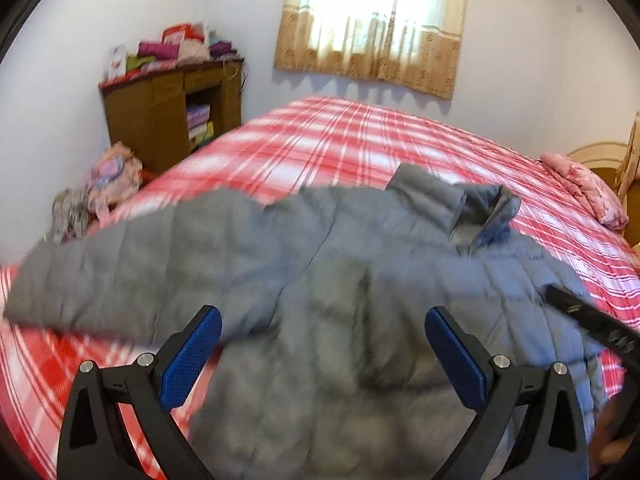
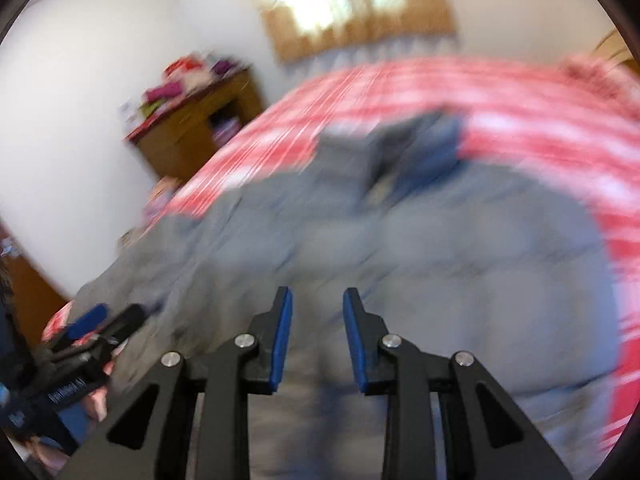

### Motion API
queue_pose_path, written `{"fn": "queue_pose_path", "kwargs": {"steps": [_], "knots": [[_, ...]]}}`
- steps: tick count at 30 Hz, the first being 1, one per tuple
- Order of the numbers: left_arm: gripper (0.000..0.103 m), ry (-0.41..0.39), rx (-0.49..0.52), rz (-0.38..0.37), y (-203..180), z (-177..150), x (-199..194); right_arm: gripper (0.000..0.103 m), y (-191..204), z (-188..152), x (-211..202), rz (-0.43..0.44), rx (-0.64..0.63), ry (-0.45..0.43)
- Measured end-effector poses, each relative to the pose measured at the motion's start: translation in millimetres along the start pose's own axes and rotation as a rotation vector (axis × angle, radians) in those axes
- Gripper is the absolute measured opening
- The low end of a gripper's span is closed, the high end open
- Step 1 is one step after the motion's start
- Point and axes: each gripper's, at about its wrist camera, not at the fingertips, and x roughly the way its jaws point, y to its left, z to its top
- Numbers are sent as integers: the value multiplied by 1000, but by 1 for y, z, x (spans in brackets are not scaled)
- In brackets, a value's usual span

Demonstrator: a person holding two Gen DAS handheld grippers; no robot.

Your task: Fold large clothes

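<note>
The grey jacket (image 1: 340,280) is spread flat on the bed (image 1: 320,136) for folding, while both tongs (image 1: 322,320) (image 2: 317,300) are held apart, empty.

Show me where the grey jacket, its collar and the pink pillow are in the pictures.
grey jacket (image 1: 320,280): left wrist view, middle of the quilted body.
collar (image 1: 486,208): left wrist view, the raised fold at the jacket's far end.
pink pillow (image 1: 584,184): left wrist view, its top face.

We see the right wrist view smeared throughout: the grey jacket (image 2: 420,248) loses its quilting and the cabinet (image 2: 196,128) its contents. In the left wrist view, the jacket's hem is cut off at the bottom edge.
</note>
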Motion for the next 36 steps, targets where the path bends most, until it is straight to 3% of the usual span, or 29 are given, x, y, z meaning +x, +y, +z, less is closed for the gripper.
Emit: {"fn": "queue_pose_path", "kwargs": {"steps": [4,6,8,12,19,22,26,30,32,36], "knots": [[102,16,44,84,-23,8,34,31,-71,7,0,-225,83,-6],[102,42,57,115,-30,2,53,31,-97,-3,4,-277,119,16],[102,95,56,159,-32,-7,71,31,-111,-12,14,-297,145,41],[102,161,2,165,-26,-32,95,29,-126,-33,28,-304,120,64],[102,182,51,239,-39,-32,105,36,-117,-36,29,-341,68,65],[102,184,31,218,-34,-32,103,38,-115,-39,30,-355,53,62],[102,142,-55,156,-14,-25,74,39,-116,-38,30,-345,60,57],[102,-64,-166,197,30,-11,-4,47,-117,-38,29,-310,74,51],[102,-117,-236,214,60,-9,-29,48,-116,-38,30,-310,71,52],[102,-104,-439,313,149,-10,-50,51,-115,-38,32,-308,65,53]]}}
